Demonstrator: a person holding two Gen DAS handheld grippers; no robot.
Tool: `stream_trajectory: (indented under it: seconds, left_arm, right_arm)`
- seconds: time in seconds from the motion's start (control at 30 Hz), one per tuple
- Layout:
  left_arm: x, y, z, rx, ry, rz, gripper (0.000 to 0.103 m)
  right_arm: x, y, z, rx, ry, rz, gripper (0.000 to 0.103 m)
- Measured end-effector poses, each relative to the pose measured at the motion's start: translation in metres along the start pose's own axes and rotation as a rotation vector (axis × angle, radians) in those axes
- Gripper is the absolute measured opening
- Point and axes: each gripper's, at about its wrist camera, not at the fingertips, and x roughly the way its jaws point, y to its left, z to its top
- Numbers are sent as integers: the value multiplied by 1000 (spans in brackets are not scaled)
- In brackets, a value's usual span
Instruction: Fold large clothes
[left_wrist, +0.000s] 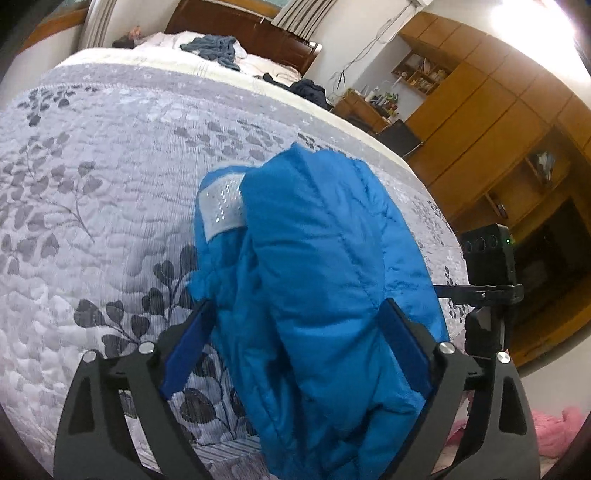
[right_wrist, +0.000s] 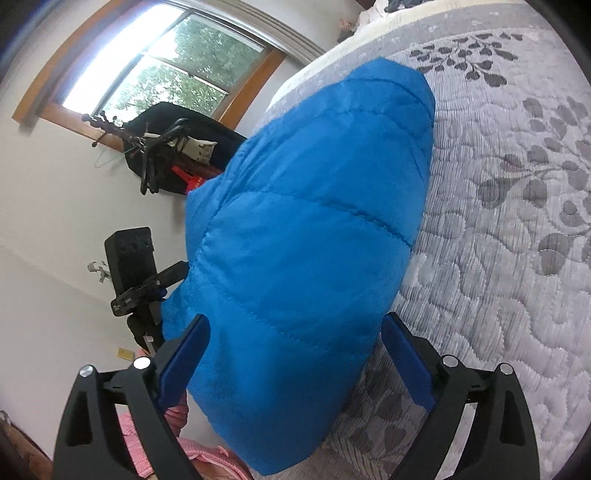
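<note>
Here the blue puffer jacket (left_wrist: 332, 258) hangs bunched and lifted over the grey leaf-patterned quilt (left_wrist: 92, 221) of the bed, held from two sides. The left tongs (left_wrist: 299, 321) stand spread wide, yet the thick padded cloth fills the whole gap between their blue pads (left_wrist: 184, 350), so they are clamped on the jacket. A white reflective strip (left_wrist: 221, 206) shows on a fold at its left. In the right wrist view the right tongs (right_wrist: 295, 336) likewise stand wide around the quilted bulk of the jacket (right_wrist: 314, 221), which presses against both pads. The other tool (right_wrist: 136, 273) shows just beside the jacket's left edge. Pink cloth (right_wrist: 207, 454) lies below.
</note>
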Motion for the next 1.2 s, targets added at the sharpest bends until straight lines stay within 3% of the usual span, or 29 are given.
stream_trajectory:
  seconds: [0.23,0.57,0.8,0.9,0.97,1.2]
  left_arm:
    - [19,25,-4,-92,47,-114,97]
    - [47,51,-9,-159,83,-351,101]
    - [61,47,-15,-162,59,-398,101]
    - [64,39,-18,-143,44,-394,100]
    - [65,36,-19,-143,37,-394,97]
    - [63,26,-26,-164,4,-386,75]
  right_arm:
    - [16,-1,5,11,19,1,96]
    - [44,1,14,33,46,38,100]
    - [62,9,14,15,49,47,99]
    - [62,20,13,-18,34,26,92]
    - [60,25,13,-32,24,25,81]
    - [47,34,14,-55,-6,18,63]
